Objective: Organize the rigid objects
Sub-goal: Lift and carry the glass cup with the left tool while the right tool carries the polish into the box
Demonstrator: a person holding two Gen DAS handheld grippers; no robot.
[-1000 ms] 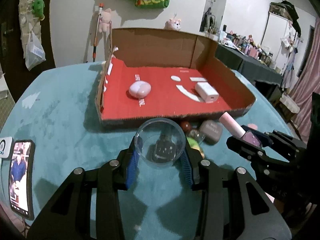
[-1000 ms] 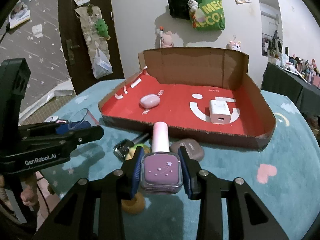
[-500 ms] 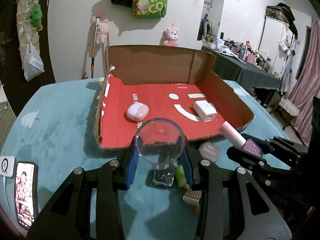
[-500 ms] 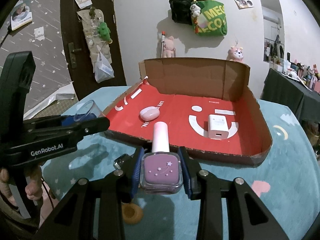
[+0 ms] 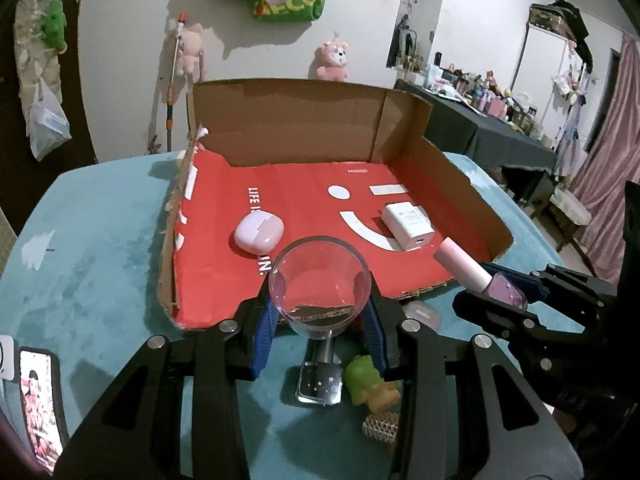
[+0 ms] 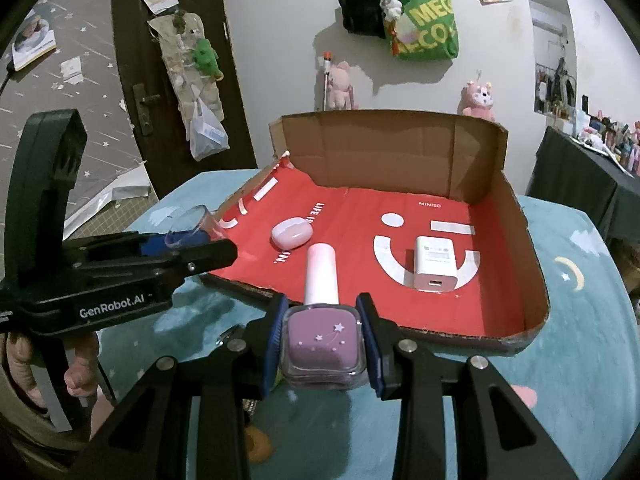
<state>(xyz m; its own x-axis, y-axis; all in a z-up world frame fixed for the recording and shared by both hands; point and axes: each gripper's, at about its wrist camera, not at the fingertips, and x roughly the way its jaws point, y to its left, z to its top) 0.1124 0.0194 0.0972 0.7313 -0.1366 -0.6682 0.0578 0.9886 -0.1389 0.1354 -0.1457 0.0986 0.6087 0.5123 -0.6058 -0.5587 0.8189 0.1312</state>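
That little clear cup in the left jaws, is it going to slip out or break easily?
The clear cup looks smooth and glossy, so it may be slippery, though the blue pads squeeze it from both sides. Its walls look thin, so a harder squeeze might crack or dent it; glass or plastic, I cannot tell. It is empty, so probably light, and being round, apt to roll if laid sideways.

I see the cardboard tray [image 6: 516,240] open from above, its near wall low, back and right walls tall. Inside, a pink case [image 6: 290,233] and a white charger [image 6: 435,266] stand well apart, with bare red floor between them and at the right corner.
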